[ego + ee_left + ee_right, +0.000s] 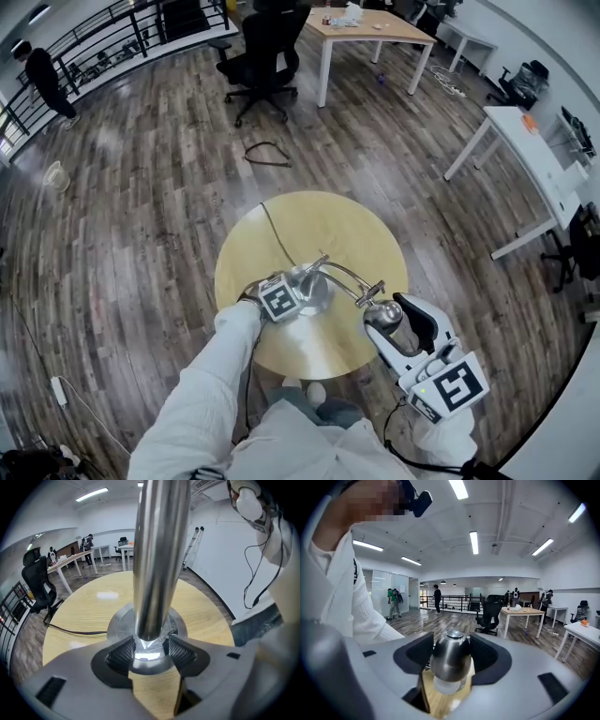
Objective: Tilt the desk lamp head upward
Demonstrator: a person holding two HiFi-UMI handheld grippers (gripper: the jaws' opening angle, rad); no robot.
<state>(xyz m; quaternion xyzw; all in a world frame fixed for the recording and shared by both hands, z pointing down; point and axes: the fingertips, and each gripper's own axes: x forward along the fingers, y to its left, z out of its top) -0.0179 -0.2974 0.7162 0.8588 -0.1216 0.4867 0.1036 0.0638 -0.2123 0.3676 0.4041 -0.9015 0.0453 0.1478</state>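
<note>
A silver desk lamp stands on a round wooden table [349,225]. Its round base [317,292] carries a shiny post [157,559], and a curved arm [345,274] leads to the metal lamp head [383,314]. My left gripper [298,289] [149,649] is shut on the foot of the post, with one ribbed pad on each side just above the base [119,619]. My right gripper [392,317] [450,654] is shut on the egg-shaped lamp head [451,652], held above the table's near right edge. The head's white bulb [447,685] faces down toward the table.
The lamp's black cable [277,231] [75,631] runs off the far side of the table. Beyond it on the wood floor are a black office chair [267,52], a wooden desk [370,28] and a white desk [525,141]. A person [45,80] stands far left.
</note>
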